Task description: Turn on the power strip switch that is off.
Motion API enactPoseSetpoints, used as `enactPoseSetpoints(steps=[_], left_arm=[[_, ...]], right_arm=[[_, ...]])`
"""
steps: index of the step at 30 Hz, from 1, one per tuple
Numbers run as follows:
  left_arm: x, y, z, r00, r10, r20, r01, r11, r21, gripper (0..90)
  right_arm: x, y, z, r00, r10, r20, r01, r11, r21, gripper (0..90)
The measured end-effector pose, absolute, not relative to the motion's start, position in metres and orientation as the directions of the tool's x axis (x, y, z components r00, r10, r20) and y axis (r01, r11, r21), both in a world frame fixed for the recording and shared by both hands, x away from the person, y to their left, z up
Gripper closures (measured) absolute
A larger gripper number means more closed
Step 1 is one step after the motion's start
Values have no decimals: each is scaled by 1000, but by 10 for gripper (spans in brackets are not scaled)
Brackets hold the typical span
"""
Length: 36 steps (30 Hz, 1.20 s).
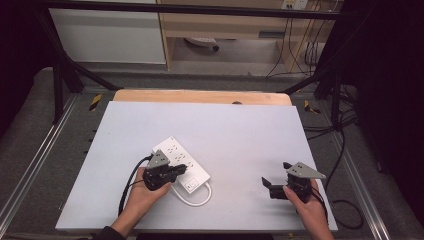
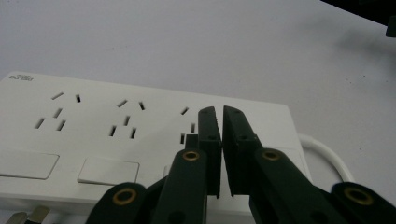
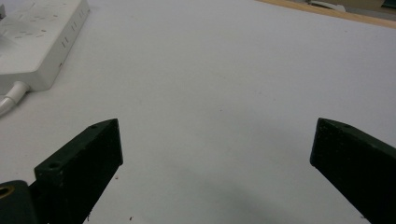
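Observation:
A white power strip (image 1: 176, 161) lies slantwise on the white table top, left of the middle, with its white cord (image 1: 194, 201) looping off its near end. My left gripper (image 1: 181, 170) hovers over that near end; in the left gripper view its jaws stand together with just a hairline gap, above the strip's sockets (image 2: 93, 116) and nothing between them (image 2: 219, 113). My right gripper (image 1: 268, 185) rests low over bare table at the right. Its jaws stand wide apart and empty (image 3: 215, 140), and the strip (image 3: 37, 42) lies far off at the upper left.
The white board (image 1: 225, 130) lies on a wooden table whose far edge (image 1: 200, 96) shows behind it. Rocker switches (image 2: 108, 171) line the strip's near side. Metal frame rails and cables run along the floor at both sides.

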<state>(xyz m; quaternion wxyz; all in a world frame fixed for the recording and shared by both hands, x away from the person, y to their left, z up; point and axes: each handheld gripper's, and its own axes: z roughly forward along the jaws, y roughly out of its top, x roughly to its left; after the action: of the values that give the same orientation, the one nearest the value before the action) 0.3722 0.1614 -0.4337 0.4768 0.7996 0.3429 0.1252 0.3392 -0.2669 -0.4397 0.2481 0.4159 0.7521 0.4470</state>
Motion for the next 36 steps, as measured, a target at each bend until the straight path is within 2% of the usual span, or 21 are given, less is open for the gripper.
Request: enactPoseSetpoints(steps=[5, 12, 16, 23, 32, 36], left_arm=[[373, 163, -432, 728, 673, -128, 425, -297, 855, 793], [373, 162, -431, 710, 691, -133, 427, -272, 862, 624], [373, 162, -431, 708, 694, -132, 423, -267, 866, 559], [372, 160, -430, 713, 688, -135, 419, -264, 869, 495], [371, 160, -427, 726, 673, -143, 403, -247, 881, 474], [370, 159, -426, 716, 687, -127, 391, -244, 888, 404]], right_arm=[[340, -267, -440, -531, 848, -1, 405, 254, 879, 29], [340, -266, -441, -531, 847, -1, 406, 255, 878, 29], [340, -267, -441, -530, 848, 1, 407, 254, 877, 29], [340, -267, -441, -531, 847, 1, 408, 255, 877, 29], [340, -267, -441, -530, 848, 1, 408, 254, 877, 29], [340, -267, -441, -529, 849, 1, 409, 254, 876, 29]])
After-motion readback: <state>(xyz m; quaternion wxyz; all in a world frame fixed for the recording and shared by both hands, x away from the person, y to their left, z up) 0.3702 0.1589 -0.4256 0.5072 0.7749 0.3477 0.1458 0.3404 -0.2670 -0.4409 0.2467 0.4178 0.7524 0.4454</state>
